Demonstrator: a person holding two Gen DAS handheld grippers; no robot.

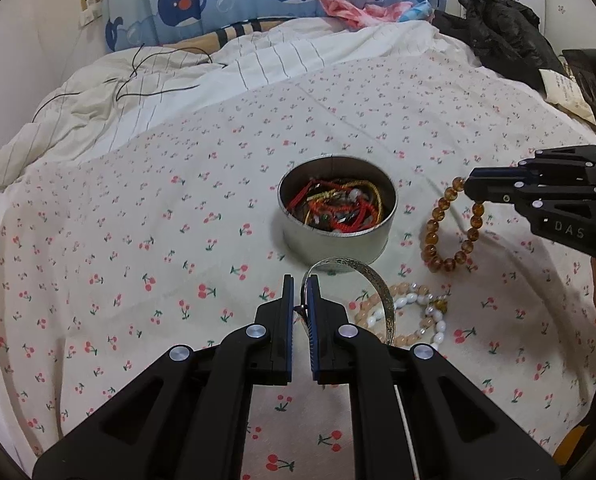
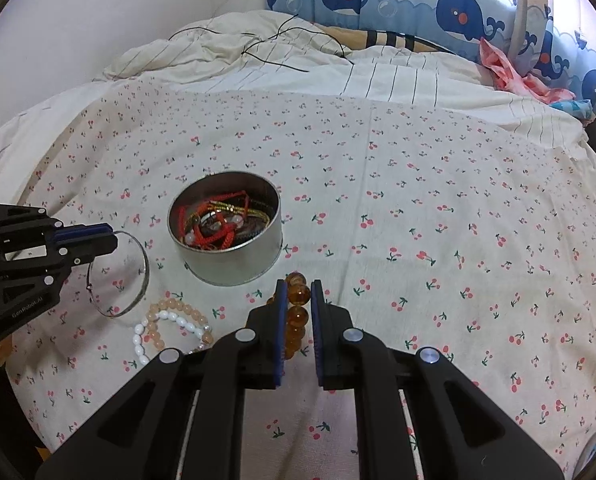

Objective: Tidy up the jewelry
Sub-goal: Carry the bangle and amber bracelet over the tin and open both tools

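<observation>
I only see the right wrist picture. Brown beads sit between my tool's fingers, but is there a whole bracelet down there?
Observer: Yes. The left wrist view shows the amber bracelet as a full loop hanging from the tip of the right tool, beside the tin.
Operator: And the silver ring in the other tool looks thin to me. Is it?
Observer: No. Seen from the left wrist, the silver bangle is a broad band with a patterned face, pinched in the left tool.
</observation>
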